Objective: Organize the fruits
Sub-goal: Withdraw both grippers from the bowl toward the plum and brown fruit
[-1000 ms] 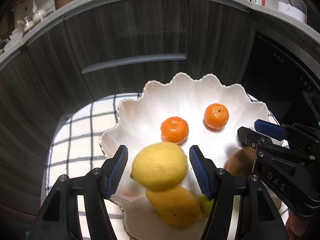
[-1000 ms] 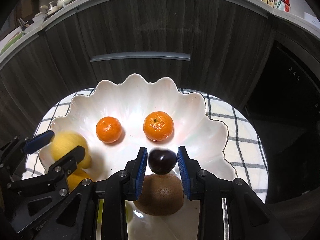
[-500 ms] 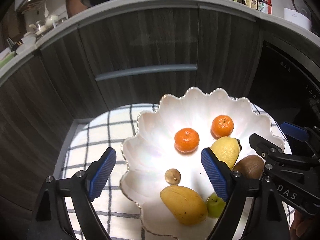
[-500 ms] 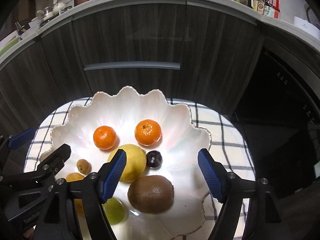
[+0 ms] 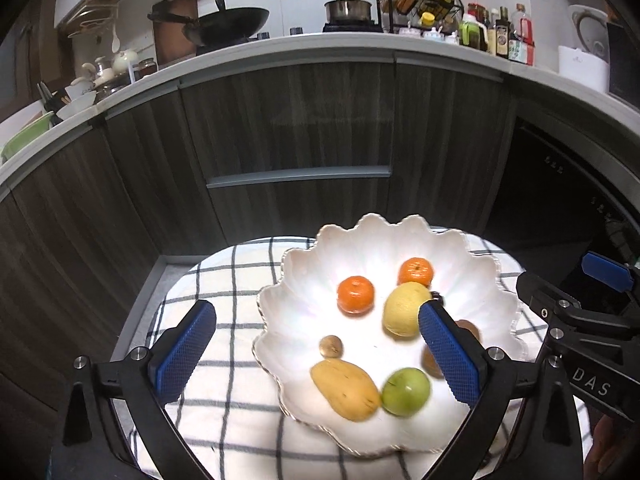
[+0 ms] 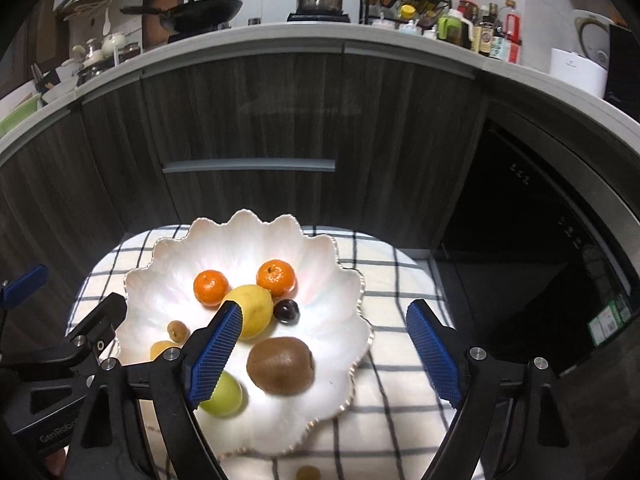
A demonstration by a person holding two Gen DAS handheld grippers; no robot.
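Note:
A white scalloped bowl [image 5: 304, 316] [image 6: 320, 264] on a checked cloth holds two mandarins [image 5: 355, 294] [image 5: 415, 271], a lemon [image 5: 404, 309] [image 6: 254, 310], a dark plum [image 6: 286, 311], a kiwi [image 6: 280, 365], a green apple [image 5: 405, 391], a mango [image 5: 346, 389] and a small brown fruit [image 5: 330, 346]. My left gripper [image 5: 316, 312] hangs above the bowl's left half, its jaws opening wide and gripping nothing. My right gripper [image 6: 325, 312] hovers over the bowl's right side, its jaws also opening and empty. The left gripper's right finger hides part of the kiwi.
The checked cloth [image 5: 224, 280] covers a small round table. One small brown fruit [image 6: 307, 473] lies on the cloth in front of the bowl. Dark wood cabinets [image 5: 296, 140] stand close behind, a dark appliance [image 6: 540, 220] to the right, and a cluttered counter [image 5: 280, 44] above.
The left gripper let go of the lemon and the right let go of the dark plum. Both opened wide, rose and drew back. The lemon now rests beside the mandarins.

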